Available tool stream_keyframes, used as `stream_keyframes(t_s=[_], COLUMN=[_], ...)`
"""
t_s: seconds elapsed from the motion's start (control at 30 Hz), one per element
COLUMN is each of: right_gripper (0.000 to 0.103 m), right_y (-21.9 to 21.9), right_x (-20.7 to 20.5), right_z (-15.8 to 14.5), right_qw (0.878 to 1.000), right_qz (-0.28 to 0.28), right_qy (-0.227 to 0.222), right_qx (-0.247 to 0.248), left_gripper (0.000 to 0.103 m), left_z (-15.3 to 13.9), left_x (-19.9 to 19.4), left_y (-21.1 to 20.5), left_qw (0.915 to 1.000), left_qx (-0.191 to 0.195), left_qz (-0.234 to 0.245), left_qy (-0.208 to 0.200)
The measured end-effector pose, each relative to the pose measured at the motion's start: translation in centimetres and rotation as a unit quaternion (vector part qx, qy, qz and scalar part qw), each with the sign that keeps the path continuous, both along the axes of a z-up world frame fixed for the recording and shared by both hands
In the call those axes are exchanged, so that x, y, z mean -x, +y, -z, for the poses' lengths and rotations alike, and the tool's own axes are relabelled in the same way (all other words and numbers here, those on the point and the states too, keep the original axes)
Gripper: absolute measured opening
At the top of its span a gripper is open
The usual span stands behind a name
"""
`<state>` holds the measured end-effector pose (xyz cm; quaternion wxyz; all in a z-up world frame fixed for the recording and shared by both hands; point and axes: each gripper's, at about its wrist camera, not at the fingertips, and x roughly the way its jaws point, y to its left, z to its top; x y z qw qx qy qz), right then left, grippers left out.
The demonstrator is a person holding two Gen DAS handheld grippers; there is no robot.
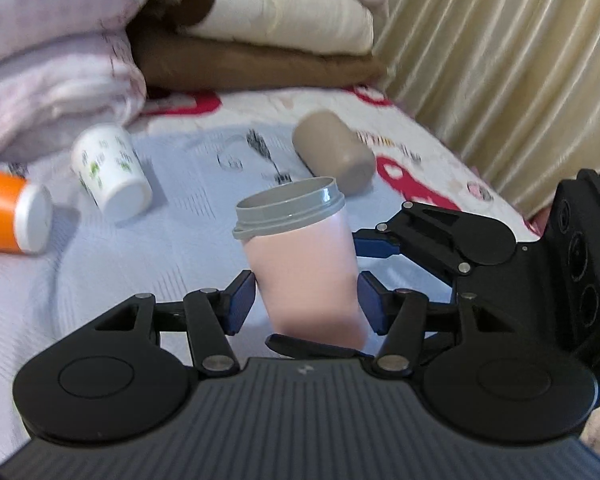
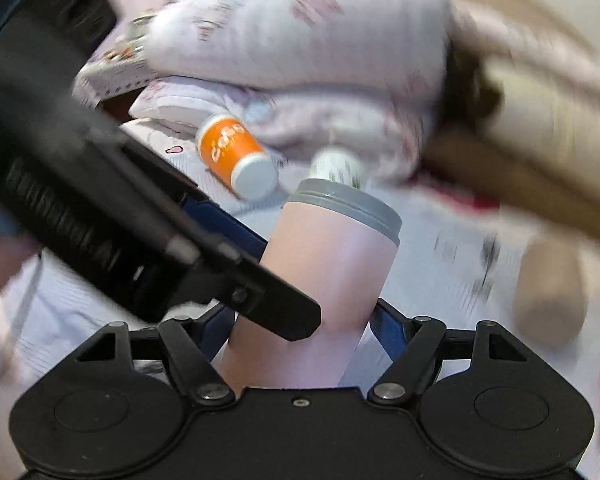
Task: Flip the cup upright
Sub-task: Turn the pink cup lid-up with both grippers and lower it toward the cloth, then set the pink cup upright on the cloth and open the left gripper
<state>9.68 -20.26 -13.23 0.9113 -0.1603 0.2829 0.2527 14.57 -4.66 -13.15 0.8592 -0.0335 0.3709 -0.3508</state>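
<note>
The pink cup (image 1: pixel 306 276) with the grey rim (image 1: pixel 290 206) stands mouth-up and slightly tilted between the blue pads of the left gripper (image 1: pixel 306 300), just above or on the pale blue bed sheet (image 1: pixel 140 264). In the left wrist view both pads sit close against the cup's lower wall; whether they press it or have just let go cannot be told for certain, though they appear to be grasping it. The right gripper (image 2: pixel 302 332) frames the same cup low on its body, its jaws also close around it, with the left tool crossing in front from nine o'clock.

The flip looks nearly finished. To do it well, the cup's base should be brought flat onto the sheet before either grip eases, since soft bedding lets a tall cup tip. One gripper ought to release first, straight outward.

Other cups lie on their sides: an orange one (image 1: pixel 10 216) at nine o'clock, a white patterned one (image 1: pixel 110 174) at ten, a brown one (image 1: pixel 334 156) at one.
</note>
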Motion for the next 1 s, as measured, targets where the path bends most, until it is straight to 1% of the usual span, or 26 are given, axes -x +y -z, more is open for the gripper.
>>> stream_keyframes(t_s=[0.07, 0.17, 0.3, 0.4, 0.5, 0.6, 0.63, 0.7, 0.8, 0.9, 1.0], right_gripper=[0.078, 0.078, 0.078, 0.078, 0.078, 0.078, 0.078, 0.078, 0.078, 0.077, 0.076], right_y=[0.2, 0.9, 1.6, 1.7, 1.9, 1.6, 1.5, 1.4, 1.4, 1.5, 1.3], right_x=[-0.3, -1.1, -2.9, -4.7, -5.7, -6.2, -6.2, -5.8, -6.1, -5.8, -5.8], right_z=[-0.1, 0.3, 1.3, 2.0, 2.2, 2.4, 2.5, 3.0, 3.4, 3.9, 3.8], right_qw=[0.999, 0.994, 0.987, 0.985, 0.986, 0.986, 0.985, 0.984, 0.987, 0.988, 0.989], right_qz=[-0.013, -0.030, -0.043, -0.049, -0.051, -0.048, -0.046, -0.045, -0.047, -0.054, -0.052], right_qy=[-0.040, -0.095, -0.134, -0.138, -0.137, -0.142, -0.149, -0.160, -0.137, -0.132, -0.125], right_qx=[0.012, 0.045, 0.077, 0.086, 0.086, 0.071, 0.067, 0.068, 0.064, 0.067, 0.058], left_gripper=[0.055, 0.054, 0.052, 0.052, 0.052, 0.052, 0.052, 0.052, 0.052, 0.051, 0.052], left_z=[-0.4, -0.6, -0.1, 0.5, 1.0, 1.0, 0.9, 1.1, 1.8, 2.2, 2.2], left_x=[-0.1, -0.7, -1.8, -2.4, -2.9, -2.9, -2.8, -2.8, -2.8, -2.7, -2.5], left_y=[0.2, 0.3, 0.7, 0.5, 0.1, 0.1, 0.0, -0.1, -0.1, 0.0, 0.0], left_qw=[0.9996, 0.9983, 0.9967, 0.9952, 0.9928, 0.9910, 0.9905, 0.9908, 0.9923, 0.9934, 0.9938], left_qx=[-0.003, -0.011, -0.013, -0.025, -0.041, -0.044, -0.046, -0.050, -0.054, -0.053, -0.050], left_qz=[-0.004, -0.007, -0.008, -0.011, -0.012, -0.004, -0.001, 0.005, 0.004, 0.000, 0.003], left_qy=[-0.028, -0.057, -0.080, -0.094, -0.112, -0.127, -0.130, -0.125, -0.112, -0.101, -0.099])
